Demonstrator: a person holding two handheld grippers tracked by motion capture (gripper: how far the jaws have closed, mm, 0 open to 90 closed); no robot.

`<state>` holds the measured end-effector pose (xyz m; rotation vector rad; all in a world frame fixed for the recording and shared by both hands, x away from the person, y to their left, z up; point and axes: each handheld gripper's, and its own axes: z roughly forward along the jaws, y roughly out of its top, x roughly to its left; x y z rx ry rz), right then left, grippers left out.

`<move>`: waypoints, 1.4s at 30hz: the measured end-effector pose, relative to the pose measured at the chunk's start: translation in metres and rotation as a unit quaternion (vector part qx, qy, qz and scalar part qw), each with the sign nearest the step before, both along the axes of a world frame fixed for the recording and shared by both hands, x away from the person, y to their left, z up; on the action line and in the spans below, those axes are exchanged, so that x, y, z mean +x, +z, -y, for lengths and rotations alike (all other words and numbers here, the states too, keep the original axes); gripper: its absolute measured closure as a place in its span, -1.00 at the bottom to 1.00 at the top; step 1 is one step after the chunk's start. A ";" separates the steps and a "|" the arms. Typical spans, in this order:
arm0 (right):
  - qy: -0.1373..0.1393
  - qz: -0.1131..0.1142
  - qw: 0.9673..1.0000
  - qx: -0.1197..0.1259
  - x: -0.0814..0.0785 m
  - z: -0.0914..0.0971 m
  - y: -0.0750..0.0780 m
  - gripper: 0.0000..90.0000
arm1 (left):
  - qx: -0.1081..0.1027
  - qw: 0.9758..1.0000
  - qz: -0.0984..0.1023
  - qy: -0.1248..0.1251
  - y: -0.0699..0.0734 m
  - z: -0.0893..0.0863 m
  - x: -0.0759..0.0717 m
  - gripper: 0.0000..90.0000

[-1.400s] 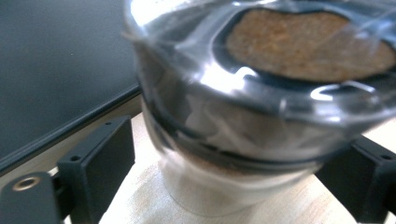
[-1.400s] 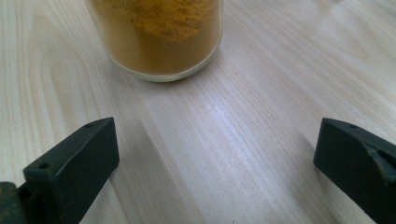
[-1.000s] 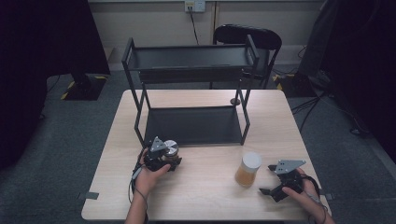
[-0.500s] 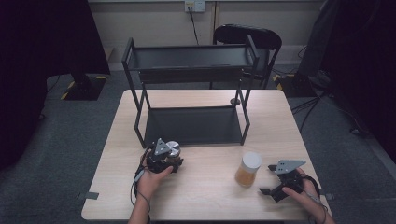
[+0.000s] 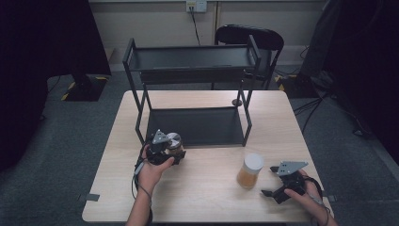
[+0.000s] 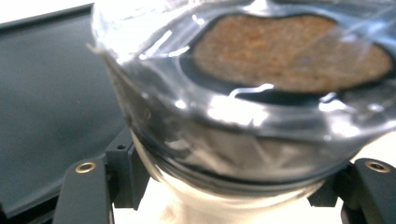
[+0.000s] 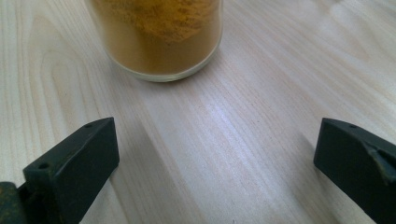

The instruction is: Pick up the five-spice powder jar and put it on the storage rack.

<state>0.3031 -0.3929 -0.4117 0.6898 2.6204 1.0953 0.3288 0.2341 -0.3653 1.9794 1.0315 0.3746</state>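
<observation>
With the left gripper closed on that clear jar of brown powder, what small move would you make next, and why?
Probably carry the clear jar of brown powder forward to the black metal rack's lower shelf: the left gripper clamps it just before that shelf, while the right gripper sits open beside the orange-powder jar.

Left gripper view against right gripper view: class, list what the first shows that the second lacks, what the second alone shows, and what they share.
Left gripper view: a clear jar with dark brown contents, clamped between the left gripper's jaws, and the black shelf tray behind it.

Right gripper view: a jar of orange powder standing on the table, ahead of the right gripper's wide-open jaws with nothing between them.

Both: two black jaws rising from the bottom edge, a jar ahead, and light wooden tabletop.
</observation>
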 end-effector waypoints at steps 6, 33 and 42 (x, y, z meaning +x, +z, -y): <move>0.000 0.000 1.000 0.000 0.000 0.000 0.000 -1.00 | -0.002 1.000 -0.002 0.004 0.016 0.001 0.011 -0.31; 0.000 0.000 1.000 0.000 0.000 0.000 0.000 -1.00 | -0.001 0.999 0.012 0.034 0.085 -0.001 0.035 -0.31; 0.000 0.000 1.000 0.000 0.000 0.000 0.000 -1.00 | 0.013 0.999 0.017 0.036 0.105 0.001 0.037 -0.31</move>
